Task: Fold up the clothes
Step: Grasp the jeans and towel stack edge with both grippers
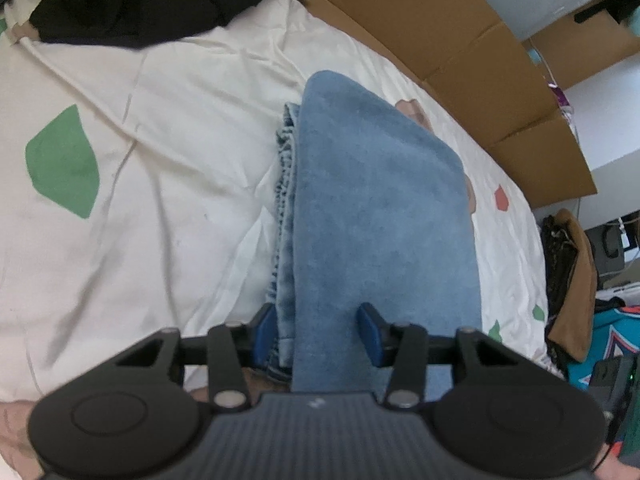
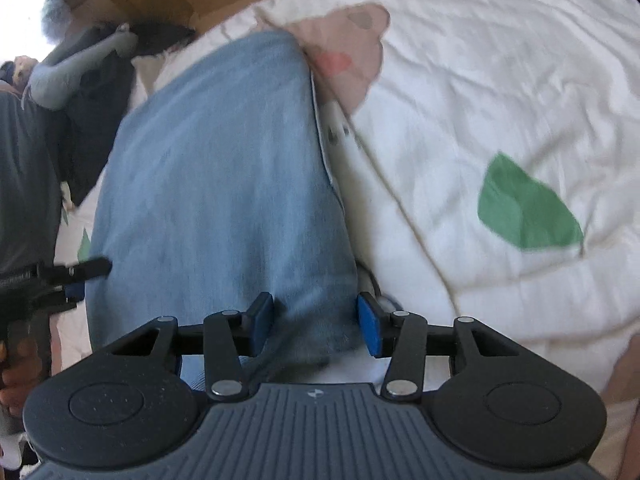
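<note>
STEP: fold nearly complete | ITEM: folded jeans [image 1: 376, 216] lying on bed quilt [image 1: 160, 200] | LEFT claw [image 1: 318, 334]: parted, astride edge, no grip | RIGHT claw [image 2: 316, 324]: parted, astride corner, unpressed | NEXT: likely withdraw or smooth; judgement only.

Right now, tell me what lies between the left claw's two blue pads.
Folded light-blue denim jeans, their layered edge beside the left pad, seen in the left wrist view.
</note>
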A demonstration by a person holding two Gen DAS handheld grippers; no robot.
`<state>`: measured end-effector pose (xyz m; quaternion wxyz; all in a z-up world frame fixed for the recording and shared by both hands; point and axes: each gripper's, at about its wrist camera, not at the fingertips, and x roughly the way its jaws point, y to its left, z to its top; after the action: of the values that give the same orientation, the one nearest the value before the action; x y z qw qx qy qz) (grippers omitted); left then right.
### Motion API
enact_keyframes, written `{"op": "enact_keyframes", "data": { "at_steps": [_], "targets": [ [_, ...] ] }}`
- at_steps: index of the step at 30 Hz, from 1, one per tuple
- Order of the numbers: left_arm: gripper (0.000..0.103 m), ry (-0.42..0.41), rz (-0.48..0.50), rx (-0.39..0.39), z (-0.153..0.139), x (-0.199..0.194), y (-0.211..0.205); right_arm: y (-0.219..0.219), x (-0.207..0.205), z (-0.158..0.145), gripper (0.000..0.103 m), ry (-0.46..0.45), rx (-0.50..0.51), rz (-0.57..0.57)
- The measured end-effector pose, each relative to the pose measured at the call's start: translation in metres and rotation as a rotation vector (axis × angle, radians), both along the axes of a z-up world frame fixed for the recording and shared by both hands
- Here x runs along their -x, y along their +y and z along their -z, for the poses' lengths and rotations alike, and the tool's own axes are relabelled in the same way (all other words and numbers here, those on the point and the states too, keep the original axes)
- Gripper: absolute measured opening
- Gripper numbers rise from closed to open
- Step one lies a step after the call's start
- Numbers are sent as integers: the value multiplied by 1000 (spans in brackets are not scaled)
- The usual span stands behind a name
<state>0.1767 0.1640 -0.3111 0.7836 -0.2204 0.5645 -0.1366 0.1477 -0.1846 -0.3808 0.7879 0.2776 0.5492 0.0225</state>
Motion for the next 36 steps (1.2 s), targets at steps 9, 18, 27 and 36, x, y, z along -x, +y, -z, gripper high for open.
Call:
{"op": "enact_keyframes", "data": {
  "at_steps": [9,18,27,36],
  "targets": [
    [48,-6,-13,22,2,5,4,0,-20,-22,48,-42,93,-53],
    [48,-1,-6,25,5,2,4,-1,-34,0,46,9,25,26],
    [50,-7,17,8,1,-1,6,-3,-12,-11,45,56,11,-25],
    [64,2,-11,33,13,-16,7,-10,-75,0,46,-1,36,-71]
  ]
}}
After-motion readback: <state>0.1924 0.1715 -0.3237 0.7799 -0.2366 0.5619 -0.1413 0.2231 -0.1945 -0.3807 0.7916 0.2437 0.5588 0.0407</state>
